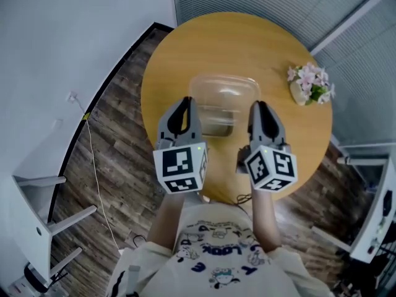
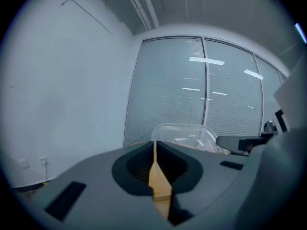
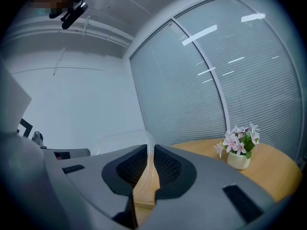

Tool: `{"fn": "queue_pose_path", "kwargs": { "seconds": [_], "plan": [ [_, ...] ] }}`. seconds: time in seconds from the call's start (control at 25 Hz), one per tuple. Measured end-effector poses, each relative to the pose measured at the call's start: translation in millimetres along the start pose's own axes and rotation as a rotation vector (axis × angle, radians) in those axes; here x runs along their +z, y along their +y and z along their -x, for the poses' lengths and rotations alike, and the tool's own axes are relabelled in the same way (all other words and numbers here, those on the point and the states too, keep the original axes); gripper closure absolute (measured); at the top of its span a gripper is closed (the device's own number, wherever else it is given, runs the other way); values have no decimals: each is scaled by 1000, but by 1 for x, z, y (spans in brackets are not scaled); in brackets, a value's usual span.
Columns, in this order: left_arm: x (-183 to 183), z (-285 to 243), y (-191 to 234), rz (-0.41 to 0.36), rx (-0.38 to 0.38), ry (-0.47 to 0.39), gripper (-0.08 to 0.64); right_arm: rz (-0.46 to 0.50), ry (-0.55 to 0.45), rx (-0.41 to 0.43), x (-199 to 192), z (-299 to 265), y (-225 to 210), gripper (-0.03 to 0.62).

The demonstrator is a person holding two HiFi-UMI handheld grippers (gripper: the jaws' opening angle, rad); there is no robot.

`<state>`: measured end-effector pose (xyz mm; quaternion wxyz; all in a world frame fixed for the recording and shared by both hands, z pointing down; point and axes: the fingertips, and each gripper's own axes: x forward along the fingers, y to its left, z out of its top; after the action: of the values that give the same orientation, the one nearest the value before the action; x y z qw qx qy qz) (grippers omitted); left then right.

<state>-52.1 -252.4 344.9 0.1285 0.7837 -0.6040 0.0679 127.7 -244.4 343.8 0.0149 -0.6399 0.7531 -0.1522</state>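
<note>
Right gripper [image 3: 148,152] clamps the 3 o'clock rim of the clear container [image 1: 223,94] on the table [image 1: 185,48]; left gripper [image 2: 155,150], closed empty, sits at 9 o'clock; I judge grasping half-done, left hold next.

Clear glossy plastic container [image 1: 224,94] (thin, see-through), smooth matt wooden table [image 1: 179,48], dark grainy wood-plank floor [image 1: 117,135]

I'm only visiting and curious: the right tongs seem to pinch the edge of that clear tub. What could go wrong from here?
The right tongs grip only the thin rim of the clear tub, so it might slip free or buckle. The left tongs are shut beside the tub, not on it, so a lift would likely tip it. The flower pot stands nearby and could get knocked.
</note>
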Motion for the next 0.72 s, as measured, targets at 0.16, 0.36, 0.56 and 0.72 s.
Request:
{"fn": "queue_pose_path", "kwargs": {
  "seconds": [0.16,0.36,0.56,0.72],
  "plan": [
    [20,6,-6,-10,-3,-48,540,17,-46,8,22,6,4,546],
    [40,12,-7,-23,2,-94,540,38,-91,22,42,7,9,548],
    [56,16,-6,-37,13,-132,540,50,-125,41,57,7,16,548],
    [64,19,-5,-44,19,-151,540,59,-143,53,65,8,21,548]
  ]
}}
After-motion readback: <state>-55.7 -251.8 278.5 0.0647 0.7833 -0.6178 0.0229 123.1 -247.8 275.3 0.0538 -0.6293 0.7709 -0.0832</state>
